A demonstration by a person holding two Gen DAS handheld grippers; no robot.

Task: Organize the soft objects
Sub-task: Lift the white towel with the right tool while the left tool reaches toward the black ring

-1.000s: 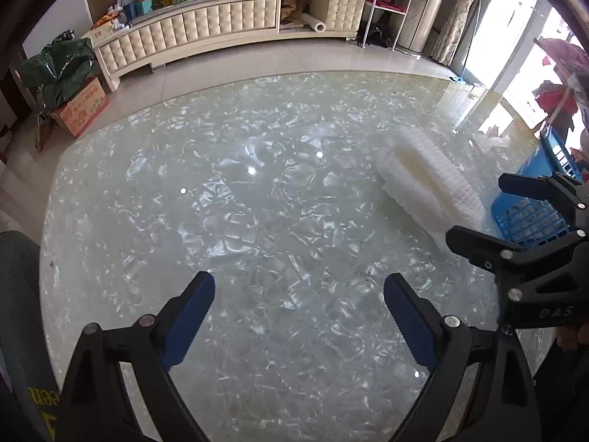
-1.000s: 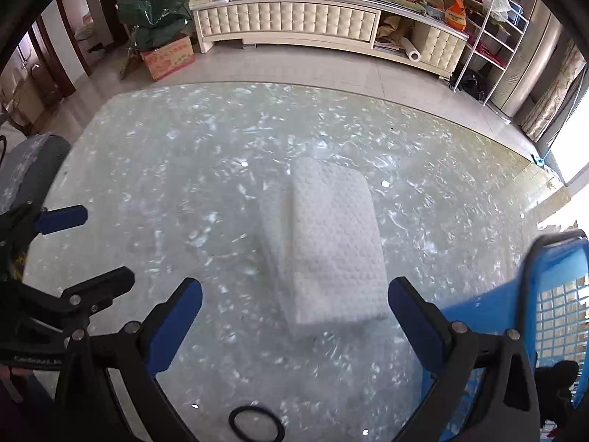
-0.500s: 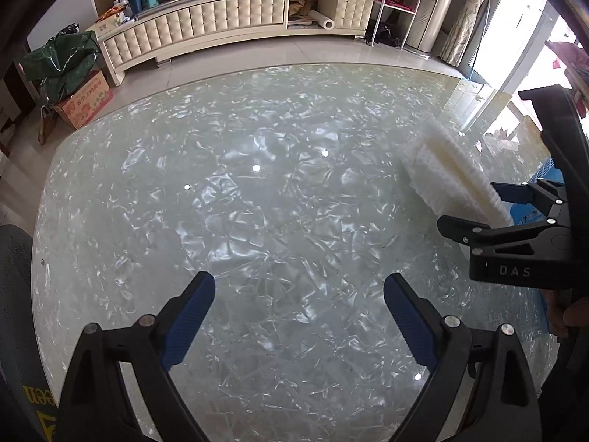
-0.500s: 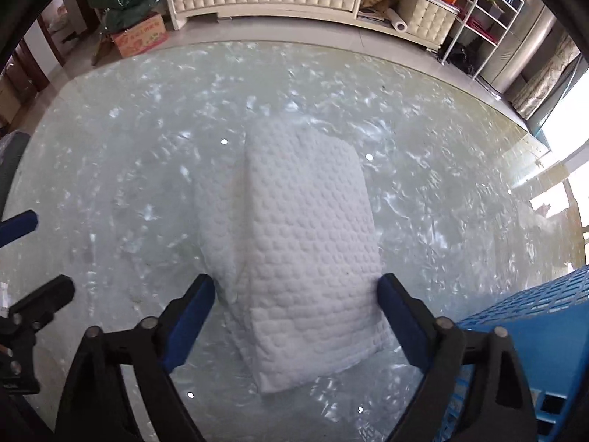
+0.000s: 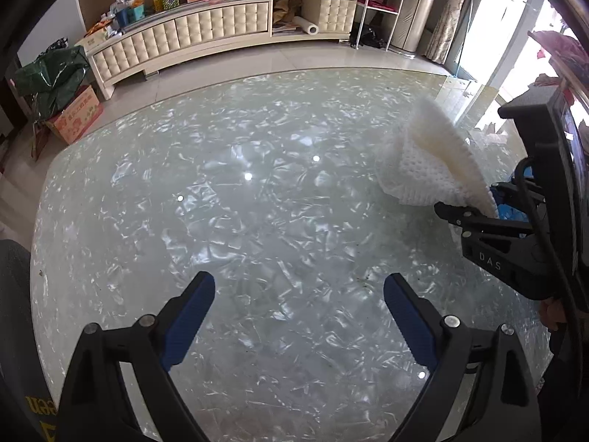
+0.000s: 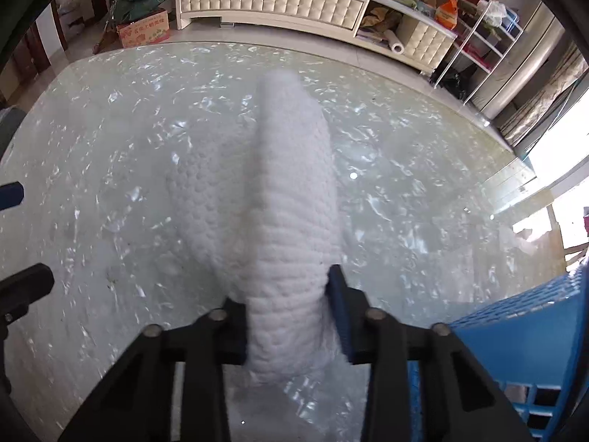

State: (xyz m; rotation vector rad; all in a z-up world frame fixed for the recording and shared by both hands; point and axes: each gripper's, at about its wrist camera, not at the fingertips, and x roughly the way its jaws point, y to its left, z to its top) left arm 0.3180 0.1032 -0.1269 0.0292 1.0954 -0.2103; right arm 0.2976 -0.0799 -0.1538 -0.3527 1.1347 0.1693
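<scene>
Left gripper (image 5: 298, 316), black frame with blue pads: jaws wide, nothing between them, hanging over the bare near-middle of the pale green, marbled glass desk (image 5: 221, 202). No part in the work at this point.

Folded white dimpled soft cloth (image 6: 291, 199): towards the desk's right edge, near end bunched into a ridge and pinched, far end apparently resting on the glass. From the left wrist view one flap stands up off the surface (image 5: 438, 154).

Right gripper (image 6: 287, 313), same build: jaws closing on the near end of the cloth, pads pressing into it from both sides, the fabric bulging up between them.

Blue plastic lattice basket (image 6: 522, 335): at the desk's right edge, just beside the right gripper. What shows of it is side wall and rim; its inside is not visible.

Progress, as a judgement: early. Cloth gripped but not lifted clear; the carry to the basket, the likely destination, and the release remain. No other soft item visible on the desk.

Against the frame a second ago: the cloth lay flat and folded, the right gripper stood wide above it and short of it. It has since come down over the near end and narrowed sharply, crumpling the fold. Left gripper unchanged in width and place.
</scene>
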